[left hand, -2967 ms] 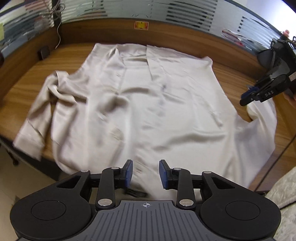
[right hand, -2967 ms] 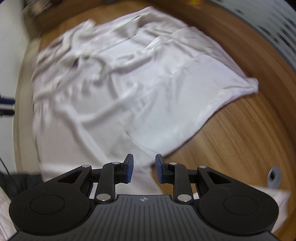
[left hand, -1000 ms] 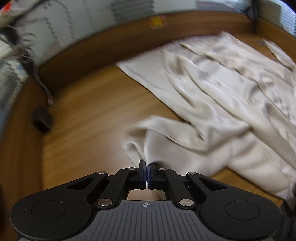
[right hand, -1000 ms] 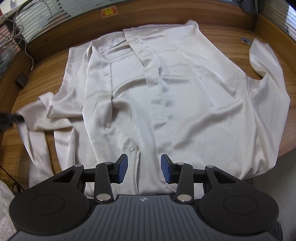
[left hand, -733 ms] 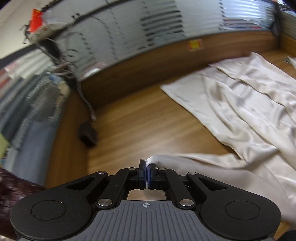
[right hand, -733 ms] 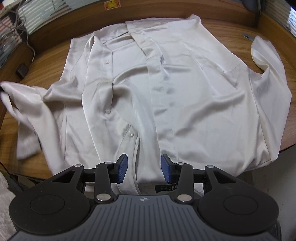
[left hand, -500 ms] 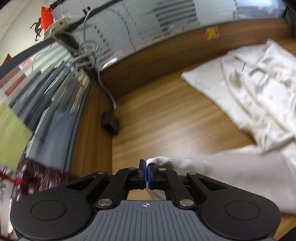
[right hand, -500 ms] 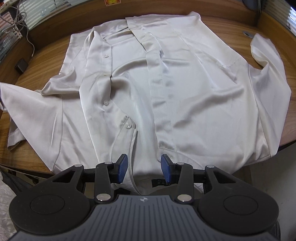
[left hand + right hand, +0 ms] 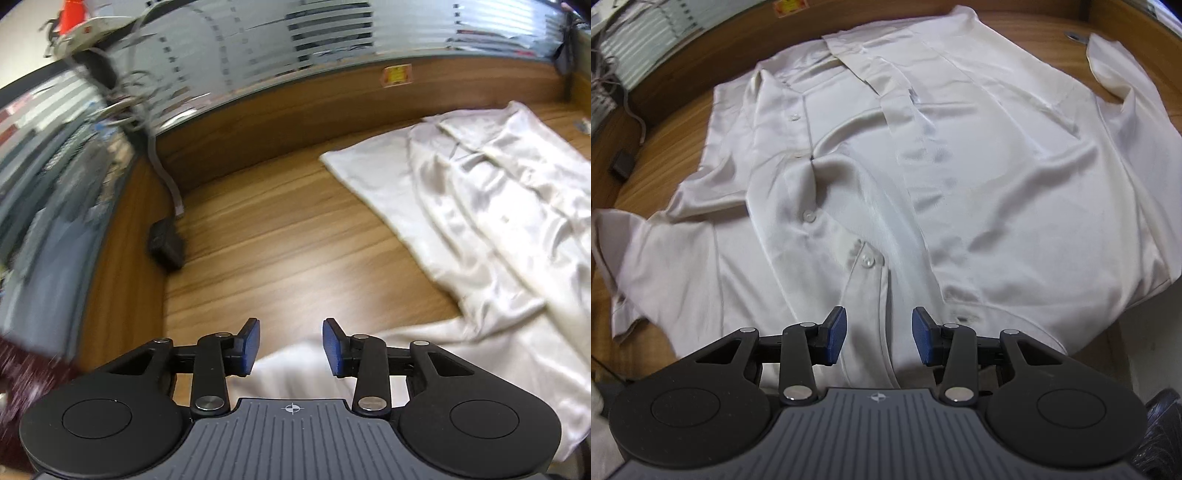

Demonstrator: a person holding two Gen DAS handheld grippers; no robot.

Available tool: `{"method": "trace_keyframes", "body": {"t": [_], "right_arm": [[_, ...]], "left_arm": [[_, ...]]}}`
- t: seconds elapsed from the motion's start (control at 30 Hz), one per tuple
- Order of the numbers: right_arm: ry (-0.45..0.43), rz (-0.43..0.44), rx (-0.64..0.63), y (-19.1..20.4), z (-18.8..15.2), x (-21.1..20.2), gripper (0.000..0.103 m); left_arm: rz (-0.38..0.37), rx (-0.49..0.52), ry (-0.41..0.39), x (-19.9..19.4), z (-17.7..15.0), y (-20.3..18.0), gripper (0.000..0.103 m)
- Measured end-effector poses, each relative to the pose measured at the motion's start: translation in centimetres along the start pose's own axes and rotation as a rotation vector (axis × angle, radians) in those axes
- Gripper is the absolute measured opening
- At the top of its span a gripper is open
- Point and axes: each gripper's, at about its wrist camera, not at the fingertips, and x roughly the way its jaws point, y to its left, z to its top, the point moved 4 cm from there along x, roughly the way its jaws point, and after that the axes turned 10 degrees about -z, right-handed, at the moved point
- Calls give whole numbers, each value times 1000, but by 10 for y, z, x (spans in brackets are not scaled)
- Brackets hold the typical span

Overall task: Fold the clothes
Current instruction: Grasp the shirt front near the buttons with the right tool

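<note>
Cream shirt (image 9: 960, 166) lay spread on the bench (image 9: 277, 240). Left gripper (image 9: 291, 345) jaws were opening, sleeve (image 9: 295, 363) slack beneath them; right gripper (image 9: 879, 339) jaws stood apart above the hem. Risk: slippery fabric could slide off the bench edge.

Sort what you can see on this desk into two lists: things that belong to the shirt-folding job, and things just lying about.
Part of the job:
- cream button shirt
- its spread-out sleeve
- left claw, jaws opening, pads off the sleeve
- right claw, open above the hem

Lying about:
- black adapter
- grey cable
- orange sticker
- wooden desk
</note>
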Motion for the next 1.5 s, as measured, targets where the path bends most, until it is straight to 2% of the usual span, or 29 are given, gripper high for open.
{"method": "trace_keyframes", "body": {"t": [0.07, 0.17, 0.2, 0.23, 0.27, 0.33, 0.5, 0.7, 0.8, 0.93, 1.1, 1.27, 1.3, 1.33, 1.37, 1.5], "right_arm": [[1, -26, -14, 6, 3, 8, 44], [-12, -65, -55, 17, 7, 14, 44], [-16, -75, -69, 20, 8, 14, 37], [-18, -78, -79, 23, 8, 15, 20], [-16, -73, -81, 26, 9, 15, 12], [-8, -64, -71, 28, 10, 13, 2], [-19, -62, -21, 22, 11, -3, 2], [-5, -116, 69, 0, 1, -22, 0], [8, -150, 92, -9, -6, -25, 0], [29, -135, 156, -18, -10, -26, 0], [28, -98, 213, -22, -2, -22, 2], [39, -90, 197, -24, 10, -8, 5], [40, -91, 188, -23, 11, -6, 14], [39, -89, 174, -22, 13, -4, 29], [36, -84, 158, -20, 15, -3, 35], [30, -66, 102, -12, 21, 1, 37]], "left_arm": [[-18, 6, -14, 9, 13, -2, 47], [-46, -8, -34, 23, 34, -6, 48], [-65, -26, -48, 27, 42, -6, 48], [-82, -42, -62, 31, 49, -7, 49], [-93, -56, -69, 36, 56, -7, 51], [-112, -59, -78, 47, 71, -14, 53], [-166, 40, -101, 77, 109, -40, 53], [-257, 155, -92, 123, 158, -89, 53], [-317, 194, -82, 149, 174, -115, 52], [-337, 240, -46, 182, 191, -143, 45], [-344, 331, -23, 215, 206, -171, 44], [-361, 404, 0, 238, 213, -186, 42], [-362, 414, 1, 241, 214, -188, 41], [-362, 423, 1, 245, 215, -190, 40], [-363, 427, 6, 248, 216, -192, 38], [-366, 451, 19, 260, 218, -200, 37]]}}
